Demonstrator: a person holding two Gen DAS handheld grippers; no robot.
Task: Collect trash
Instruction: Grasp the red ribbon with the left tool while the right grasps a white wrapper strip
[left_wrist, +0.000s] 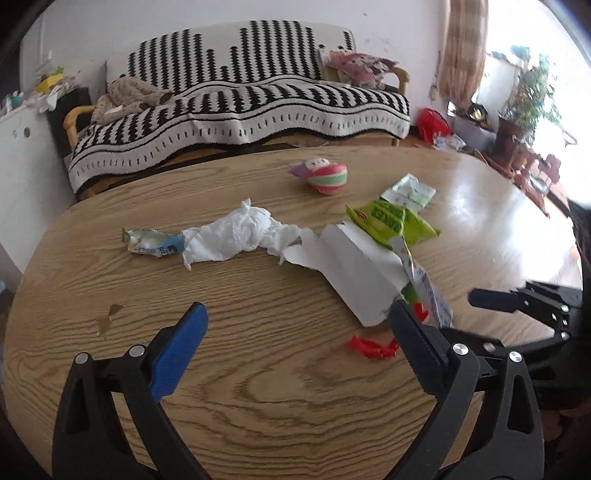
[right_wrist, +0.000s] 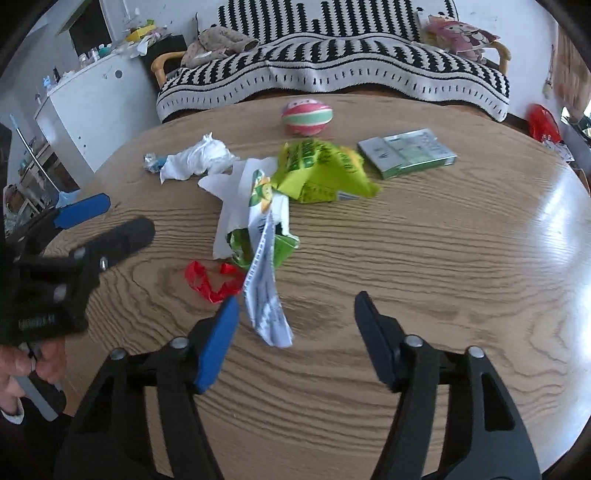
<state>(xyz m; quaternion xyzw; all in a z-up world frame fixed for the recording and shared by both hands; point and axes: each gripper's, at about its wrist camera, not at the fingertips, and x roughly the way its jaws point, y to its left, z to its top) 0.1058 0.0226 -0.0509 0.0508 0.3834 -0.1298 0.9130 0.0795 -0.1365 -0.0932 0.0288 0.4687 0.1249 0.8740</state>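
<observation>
Before me: one oval light-oak wood-grain table (left_wrist: 280, 398), glossy, catching window glare at its right end. Beyond it, a wooden-armed sofa (left_wrist: 400, 75) under a black-and-white zigzag knitted throw (left_wrist: 258, 99), against a plain white wall (left_wrist: 184, 18). To my left, a white cabinet (right_wrist: 92, 107) with clutter on top. To my right, a beige curtain (left_wrist: 463, 48), a bright overexposed window (left_wrist: 561, 122), and a leafy potted plant (left_wrist: 532, 96).
</observation>
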